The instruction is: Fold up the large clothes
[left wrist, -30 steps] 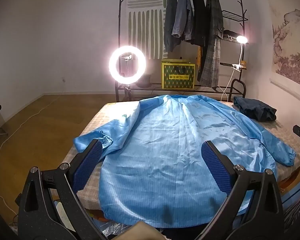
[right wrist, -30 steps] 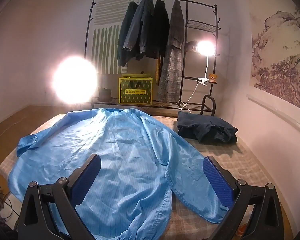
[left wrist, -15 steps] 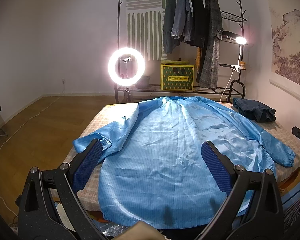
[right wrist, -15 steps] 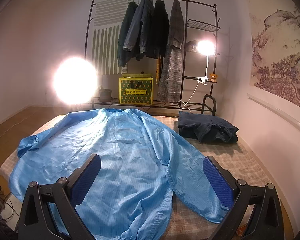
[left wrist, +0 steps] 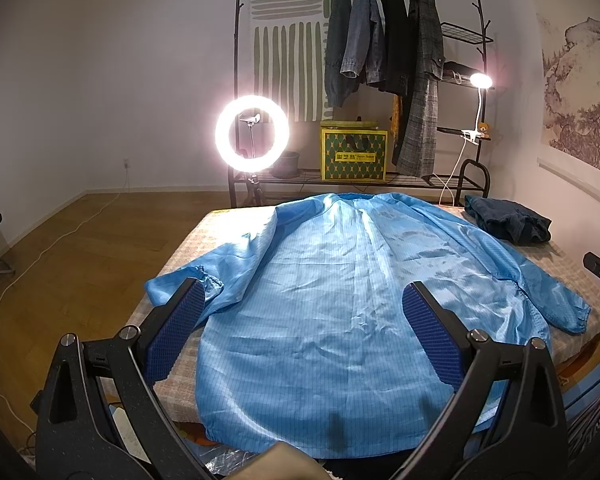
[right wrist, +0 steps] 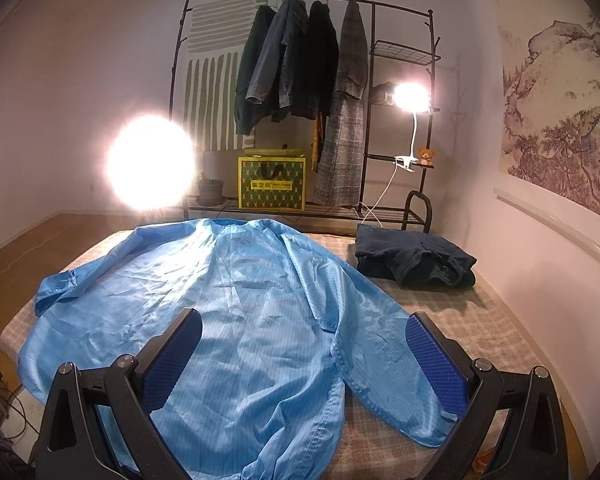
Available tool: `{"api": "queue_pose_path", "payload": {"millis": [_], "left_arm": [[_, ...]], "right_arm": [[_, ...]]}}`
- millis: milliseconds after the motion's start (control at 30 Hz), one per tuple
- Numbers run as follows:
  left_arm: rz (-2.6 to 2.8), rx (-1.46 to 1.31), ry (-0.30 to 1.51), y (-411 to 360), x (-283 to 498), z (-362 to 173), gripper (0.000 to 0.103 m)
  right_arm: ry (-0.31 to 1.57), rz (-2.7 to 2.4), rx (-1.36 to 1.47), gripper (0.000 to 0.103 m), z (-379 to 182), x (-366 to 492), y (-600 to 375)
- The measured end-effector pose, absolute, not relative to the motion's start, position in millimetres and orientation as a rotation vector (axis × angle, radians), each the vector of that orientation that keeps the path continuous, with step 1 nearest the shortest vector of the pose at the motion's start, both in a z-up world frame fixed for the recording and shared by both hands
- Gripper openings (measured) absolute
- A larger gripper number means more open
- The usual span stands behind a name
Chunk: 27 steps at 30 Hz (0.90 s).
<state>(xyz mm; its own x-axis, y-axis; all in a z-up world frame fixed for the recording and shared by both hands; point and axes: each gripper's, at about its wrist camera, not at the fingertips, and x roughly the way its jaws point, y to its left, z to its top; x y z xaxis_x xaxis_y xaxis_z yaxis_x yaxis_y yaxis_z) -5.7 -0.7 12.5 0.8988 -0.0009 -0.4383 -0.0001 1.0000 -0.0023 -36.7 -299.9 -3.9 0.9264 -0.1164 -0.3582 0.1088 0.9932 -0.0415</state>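
Note:
A large light-blue coat (left wrist: 340, 292) lies spread flat, back up, on the checked bed (left wrist: 204, 236), collar at the far end, sleeves out to both sides, hem hanging over the near edge. It also shows in the right wrist view (right wrist: 228, 312). My left gripper (left wrist: 300, 320) is open and empty, held above the coat's lower part. My right gripper (right wrist: 304, 344) is open and empty, above the coat's right sleeve (right wrist: 384, 376) and side.
A folded dark garment (right wrist: 416, 260) lies at the bed's far right corner (left wrist: 508, 220). Behind the bed stand a clothes rack (left wrist: 380, 52) with hanging jackets, a yellow box (left wrist: 354, 156), a ring light (left wrist: 252, 132) and a clip lamp (right wrist: 410, 98). The right wall is close.
Both grippers have drifted slightly; the view has barely shifted. The coat has not moved and both grippers stay open.

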Motion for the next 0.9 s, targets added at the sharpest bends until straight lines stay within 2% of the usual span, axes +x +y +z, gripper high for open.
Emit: {"api": "queue_pose_path", "payload": {"millis": [900], "left_arm": [[-0.004, -0.001, 0.452, 0.9, -5.2, 11.4, 0.101]], "right_arm": [[0.361, -0.113, -0.024, 0.103, -1.3, -36.8, -296.3]]}}
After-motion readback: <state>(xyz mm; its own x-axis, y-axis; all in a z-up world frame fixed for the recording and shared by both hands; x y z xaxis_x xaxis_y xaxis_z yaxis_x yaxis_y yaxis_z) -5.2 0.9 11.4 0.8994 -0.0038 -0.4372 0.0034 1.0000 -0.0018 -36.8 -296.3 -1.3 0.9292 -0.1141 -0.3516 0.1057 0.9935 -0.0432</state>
